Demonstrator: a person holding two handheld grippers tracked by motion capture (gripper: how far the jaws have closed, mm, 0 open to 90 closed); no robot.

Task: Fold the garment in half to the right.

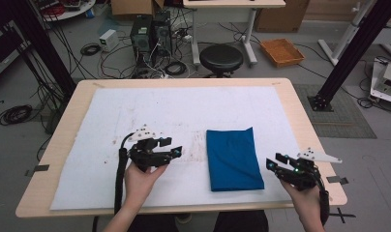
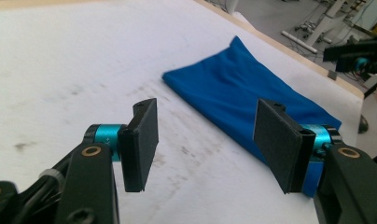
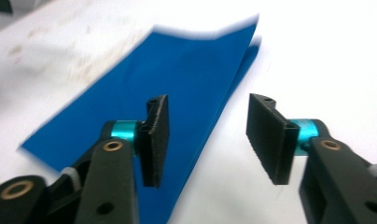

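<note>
Hovering with both jaws spread: left gripper [image 1: 176, 152], right gripper [image 1: 271, 162], flanking folded blue cloth [image 1: 233, 158] near white mat's [image 1: 111, 116] near edge. Probably lining up to pinch 2 near corners together.

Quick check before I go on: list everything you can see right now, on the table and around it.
Folded blue cloth: one, blue, flat on the mat right of centre, between the grippers.
White mat: one, white with dark smudges, covering most of the tabletop.
Light wooden table: one, pale wood.
Round black stool: one, black, on the floor beyond the far edge.
Orange tray: one, orange, on the floor far right.
Computer towers: two, black, floor far left, among cables.
Left gripper: one, black, open, over the mat left of the cloth.
Right gripper: one, black, open, right of the cloth.
</note>
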